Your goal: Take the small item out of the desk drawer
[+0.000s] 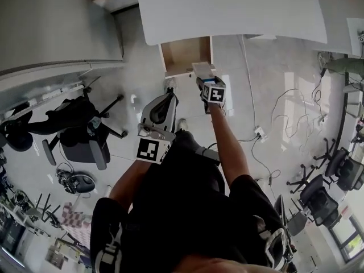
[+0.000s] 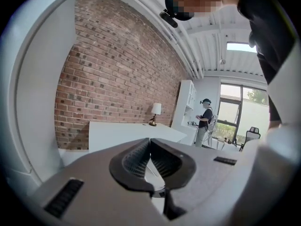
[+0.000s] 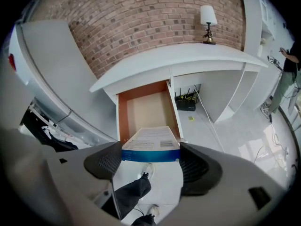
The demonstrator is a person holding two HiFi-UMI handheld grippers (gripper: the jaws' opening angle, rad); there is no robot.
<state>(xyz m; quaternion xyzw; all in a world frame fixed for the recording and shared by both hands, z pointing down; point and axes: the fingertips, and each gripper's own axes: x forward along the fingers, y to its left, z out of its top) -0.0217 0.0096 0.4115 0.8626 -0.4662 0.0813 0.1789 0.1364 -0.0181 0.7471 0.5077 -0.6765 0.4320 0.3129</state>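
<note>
The wooden drawer (image 1: 185,56) stands pulled out from under the white desk (image 1: 227,10). In the right gripper view the drawer (image 3: 146,108) looks empty inside. My right gripper (image 1: 205,77) hovers just in front of the drawer's front edge, shut on a small white box with a blue band (image 1: 203,70). That box (image 3: 150,145) lies flat between the right gripper's (image 3: 150,161) two pads. My left gripper (image 1: 169,95) hangs lower left of the drawer, apart from it. The left gripper (image 2: 150,147) is shut, its jaws touching with nothing between them.
A black office chair (image 1: 79,132) stands at the left, more chairs (image 1: 321,189) at the right. Cables and a power strip (image 1: 260,133) lie on the floor. A lamp (image 3: 207,17) sits on the desk, a router (image 3: 186,100) under it. Another person (image 2: 205,122) stands far off.
</note>
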